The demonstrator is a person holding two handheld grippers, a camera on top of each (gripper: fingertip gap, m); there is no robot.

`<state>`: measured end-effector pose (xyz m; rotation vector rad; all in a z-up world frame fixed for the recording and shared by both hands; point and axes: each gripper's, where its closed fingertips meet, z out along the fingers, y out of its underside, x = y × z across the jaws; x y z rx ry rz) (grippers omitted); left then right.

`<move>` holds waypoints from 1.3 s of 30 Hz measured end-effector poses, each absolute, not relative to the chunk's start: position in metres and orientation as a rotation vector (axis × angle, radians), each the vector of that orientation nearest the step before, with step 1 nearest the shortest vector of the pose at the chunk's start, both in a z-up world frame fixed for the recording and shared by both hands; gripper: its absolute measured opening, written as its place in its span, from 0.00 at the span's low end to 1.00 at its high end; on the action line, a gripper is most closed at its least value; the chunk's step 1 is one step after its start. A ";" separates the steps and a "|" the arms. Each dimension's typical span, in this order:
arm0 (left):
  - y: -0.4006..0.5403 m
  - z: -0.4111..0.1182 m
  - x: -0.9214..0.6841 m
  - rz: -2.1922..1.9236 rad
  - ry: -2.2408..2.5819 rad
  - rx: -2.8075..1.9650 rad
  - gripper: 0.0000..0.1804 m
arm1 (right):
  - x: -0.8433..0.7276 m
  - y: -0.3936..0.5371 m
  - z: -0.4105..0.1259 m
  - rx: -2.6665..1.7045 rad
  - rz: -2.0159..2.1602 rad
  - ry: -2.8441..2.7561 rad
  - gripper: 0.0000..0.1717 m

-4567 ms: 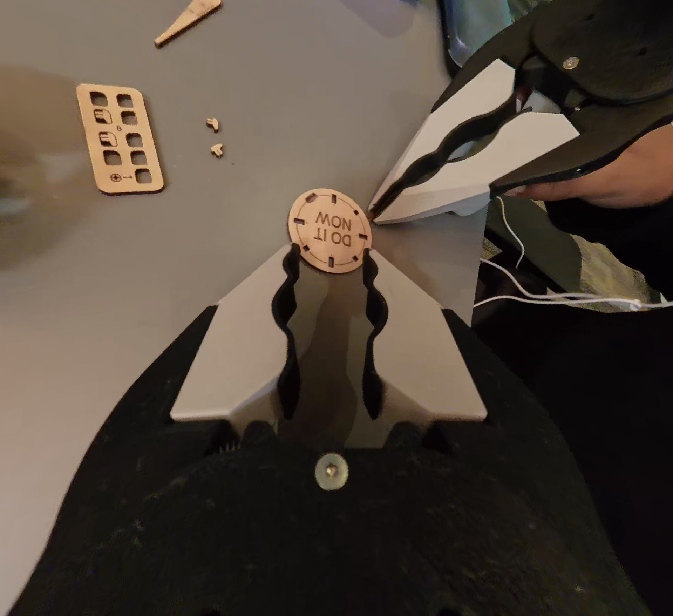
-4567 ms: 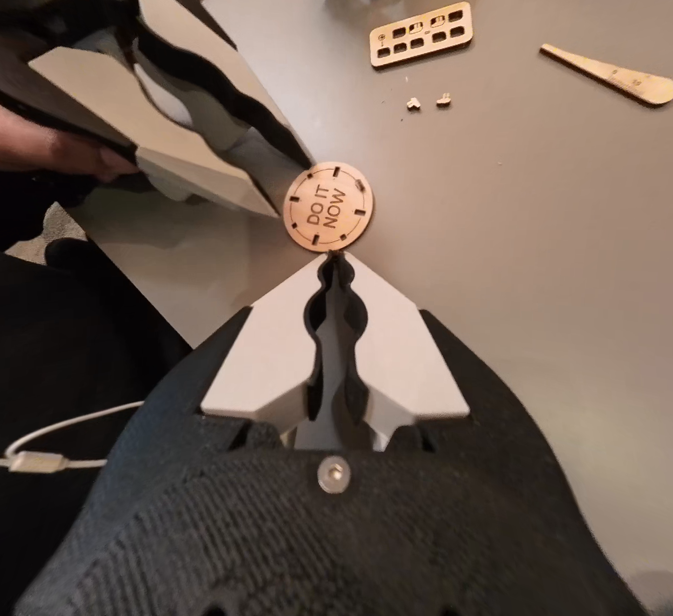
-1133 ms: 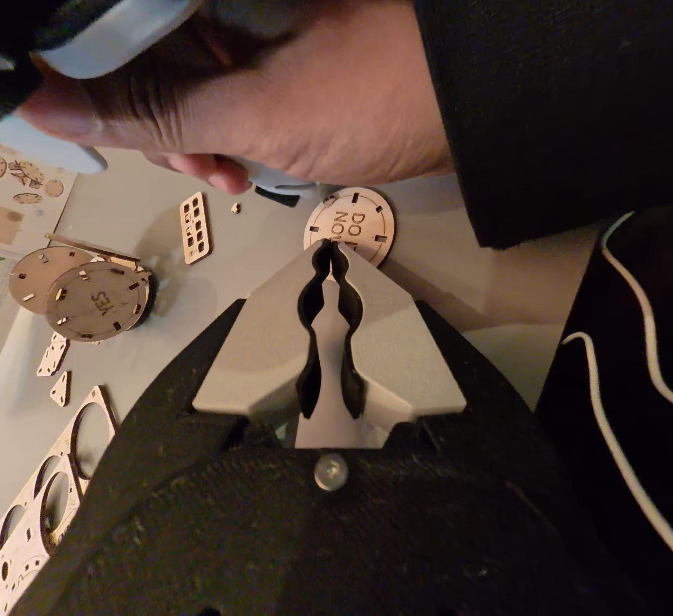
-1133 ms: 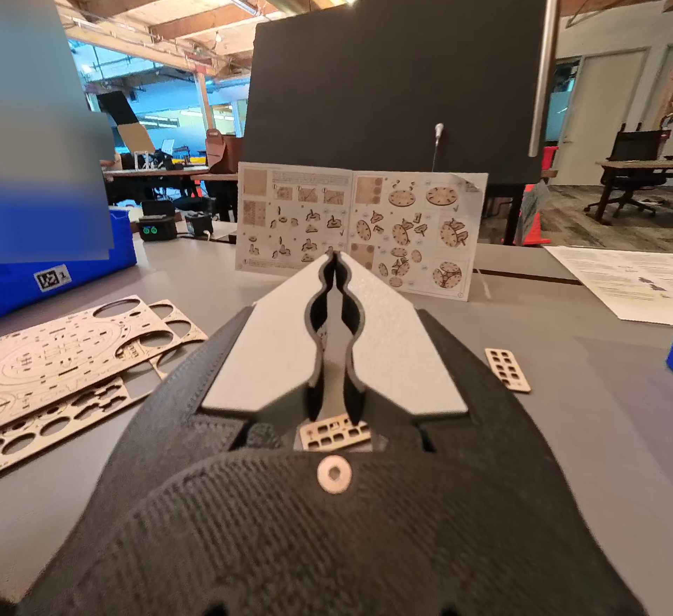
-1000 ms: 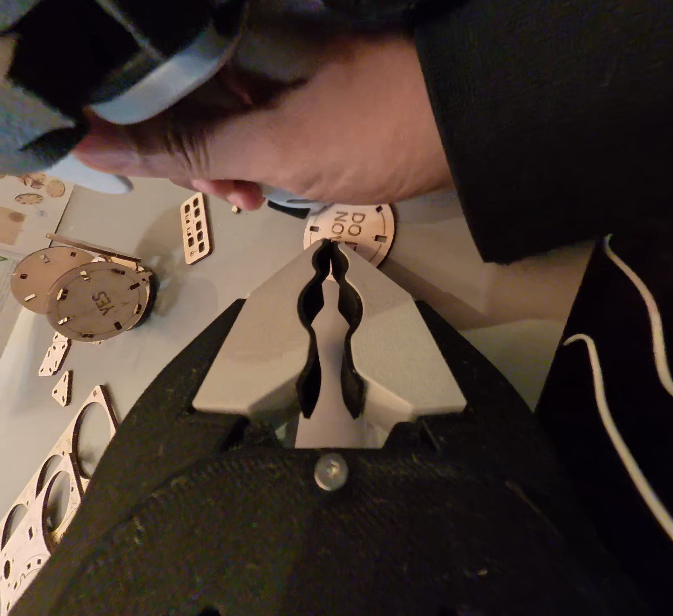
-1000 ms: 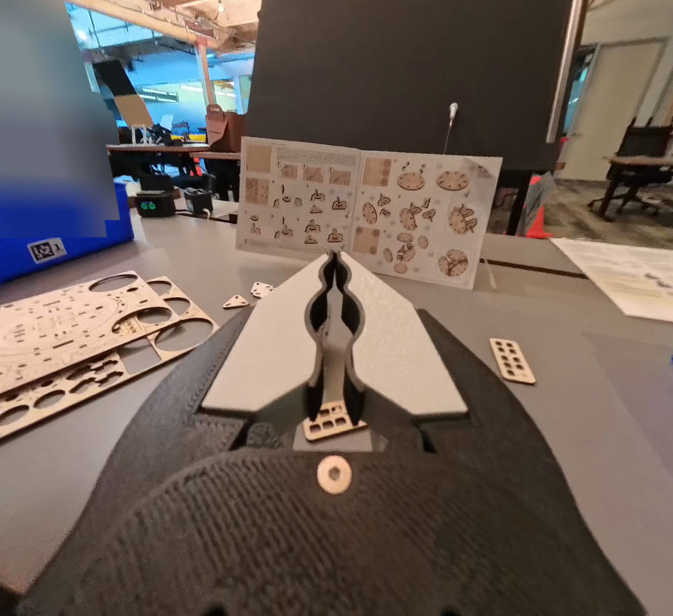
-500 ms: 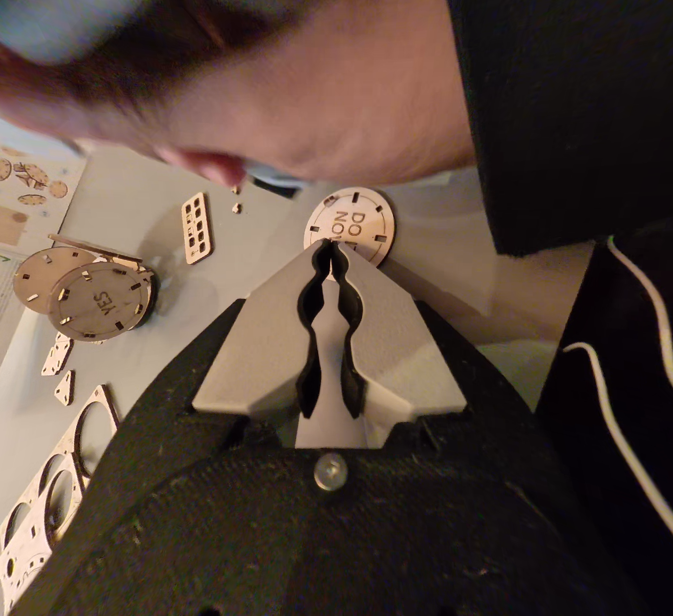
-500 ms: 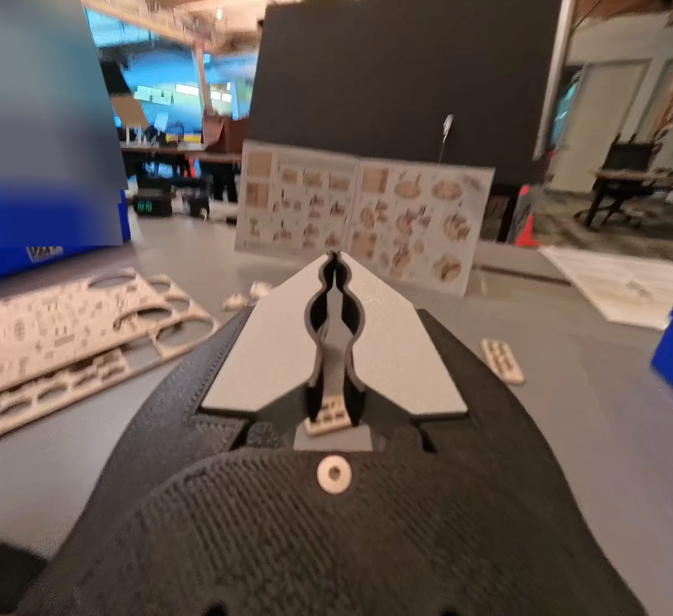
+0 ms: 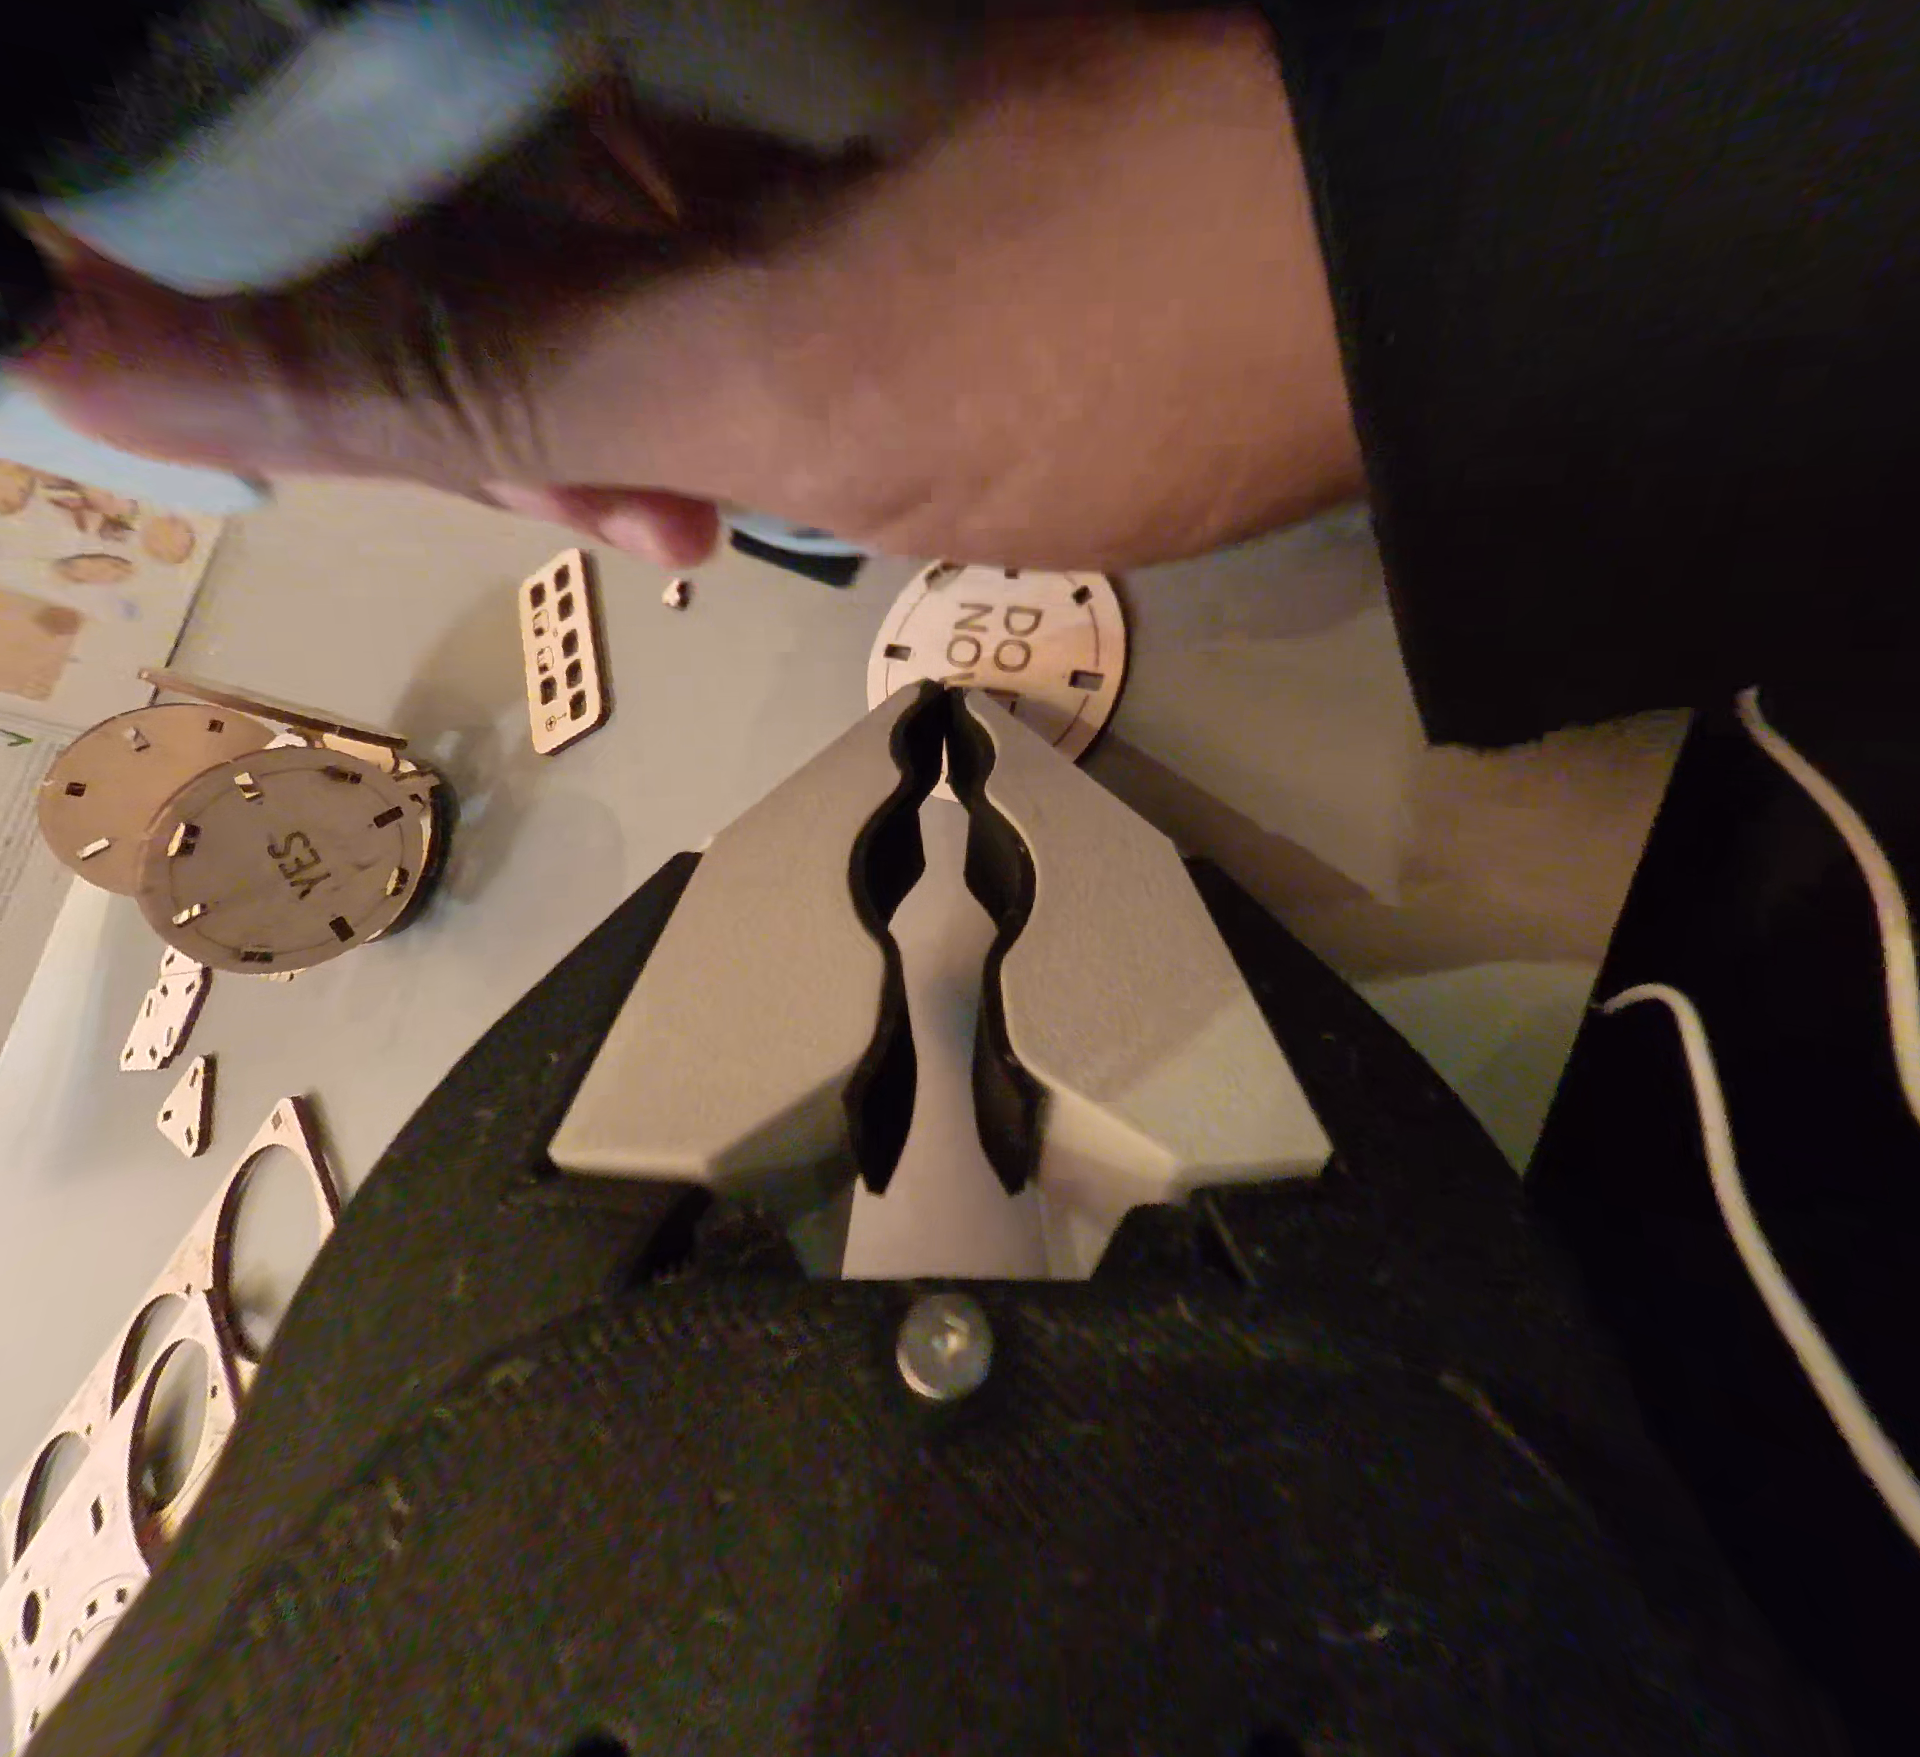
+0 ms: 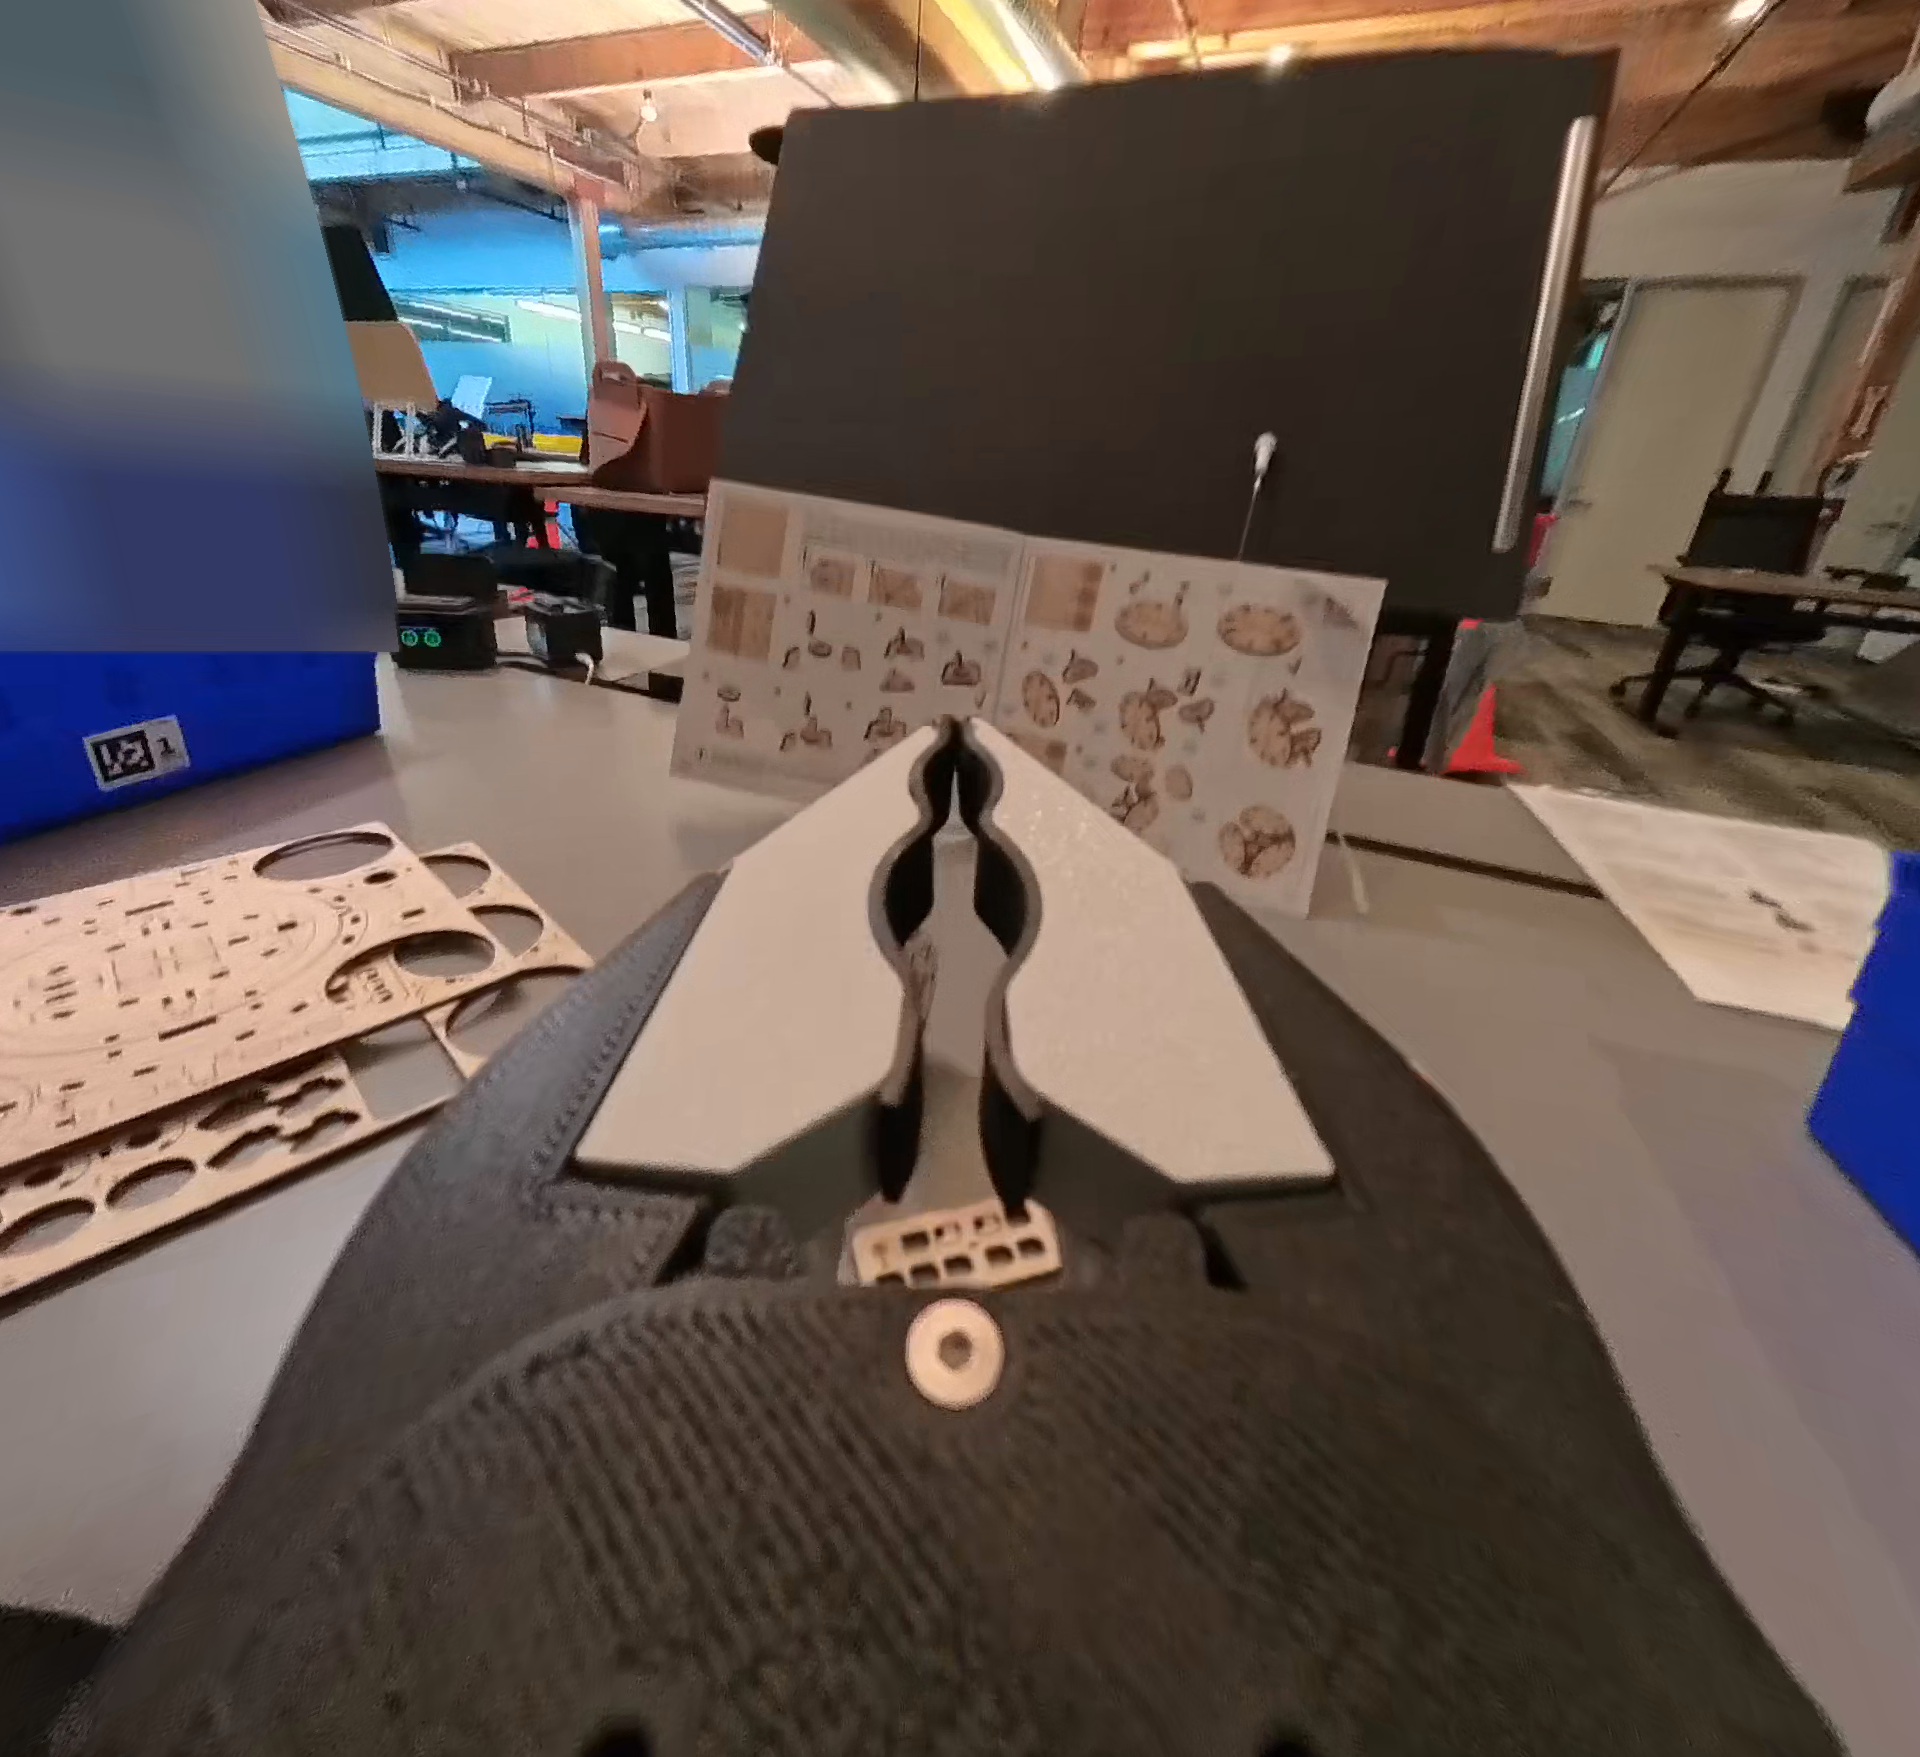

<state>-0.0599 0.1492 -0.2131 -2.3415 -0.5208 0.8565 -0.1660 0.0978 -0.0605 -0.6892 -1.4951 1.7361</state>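
2 grippers are showing their fingertips pressed together, nothing pinched between them. Left gripper (image 9: 940, 691) is hovering with its tips over the near edge of a round wooden disc (image 9: 1039, 637) lying flat on the grey table (image 9: 727, 772); contact cannot be told. A hand (image 9: 883, 357) is blocking the view above. Right gripper (image 10: 954, 728) is pointing, empty, at an upright instruction booklet (image 10: 1039, 658), with laser-cut plywood sheets (image 10: 208, 980) lying beside it.
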 end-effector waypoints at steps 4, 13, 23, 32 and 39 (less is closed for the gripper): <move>0.149 -0.213 -0.060 0.854 -0.522 -2.341 0.00 | -0.165 0.093 -0.072 -0.699 1.736 -1.540 0.00; 0.149 -0.213 -0.060 0.859 -0.520 -2.342 0.00 | -0.169 0.099 -0.079 -0.752 1.745 -1.529 0.00; 0.149 -0.213 -0.060 0.874 -0.516 -2.343 0.00 | -0.172 0.104 -0.081 -0.791 1.773 -1.500 0.00; 0.149 -0.213 -0.060 0.907 -0.502 -2.348 0.00 | -0.171 0.107 -0.076 -0.785 1.794 -1.456 0.00; 0.149 -0.213 -0.061 0.940 -0.487 -2.351 0.00 | -0.166 0.135 -0.059 -0.835 1.725 -1.455 0.15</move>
